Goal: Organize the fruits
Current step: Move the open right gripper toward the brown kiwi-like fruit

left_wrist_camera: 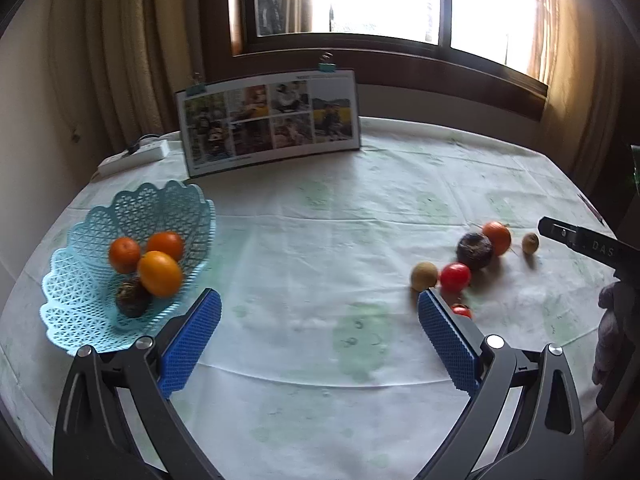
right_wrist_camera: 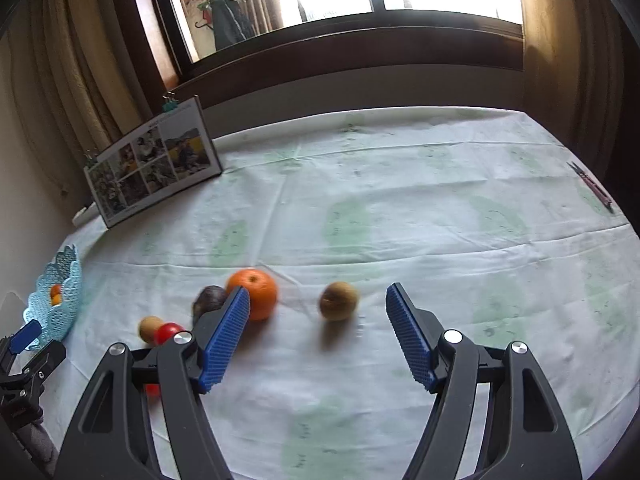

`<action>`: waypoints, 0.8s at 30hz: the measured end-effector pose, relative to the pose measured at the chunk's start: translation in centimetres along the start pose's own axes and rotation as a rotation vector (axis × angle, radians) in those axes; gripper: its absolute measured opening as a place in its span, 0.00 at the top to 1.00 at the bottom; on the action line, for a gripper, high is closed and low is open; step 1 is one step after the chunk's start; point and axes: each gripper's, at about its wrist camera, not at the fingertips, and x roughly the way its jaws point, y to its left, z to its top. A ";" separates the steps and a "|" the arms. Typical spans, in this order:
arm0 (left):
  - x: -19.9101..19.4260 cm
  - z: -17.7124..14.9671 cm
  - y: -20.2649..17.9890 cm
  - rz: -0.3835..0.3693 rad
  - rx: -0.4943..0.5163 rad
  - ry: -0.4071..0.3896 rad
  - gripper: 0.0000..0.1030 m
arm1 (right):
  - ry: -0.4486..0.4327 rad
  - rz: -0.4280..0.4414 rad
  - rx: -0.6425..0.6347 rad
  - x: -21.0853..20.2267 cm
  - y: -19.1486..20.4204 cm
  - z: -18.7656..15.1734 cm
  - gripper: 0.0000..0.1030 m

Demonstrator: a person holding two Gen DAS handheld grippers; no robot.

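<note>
Your right claw (right_wrist_camera: 318, 320) gapes wide and empty around the brown kiwi (right_wrist_camera: 338, 301), centre frame; it's soft and round, so pinch its middle gently.

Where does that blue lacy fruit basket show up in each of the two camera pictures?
Left wrist view: the blue basket sits large at the lower left, holding oranges and one dark fruit.
Right wrist view: the same basket appears small at the far left edge.
Shared landmark: the photo board standing by the window.
</note>
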 end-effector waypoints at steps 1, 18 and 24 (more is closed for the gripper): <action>0.2 -0.1 -0.6 -0.004 0.012 0.005 0.03 | 0.006 -0.008 -0.003 0.1 -0.4 0.0 0.31; 1.5 0.0 -2.3 -0.002 0.042 0.047 0.03 | 0.130 -0.041 -0.130 5.3 0.2 0.3 0.61; 2.4 -0.3 -3.5 -0.018 0.072 0.061 0.03 | 0.124 -0.044 -0.135 5.3 0.1 0.1 0.65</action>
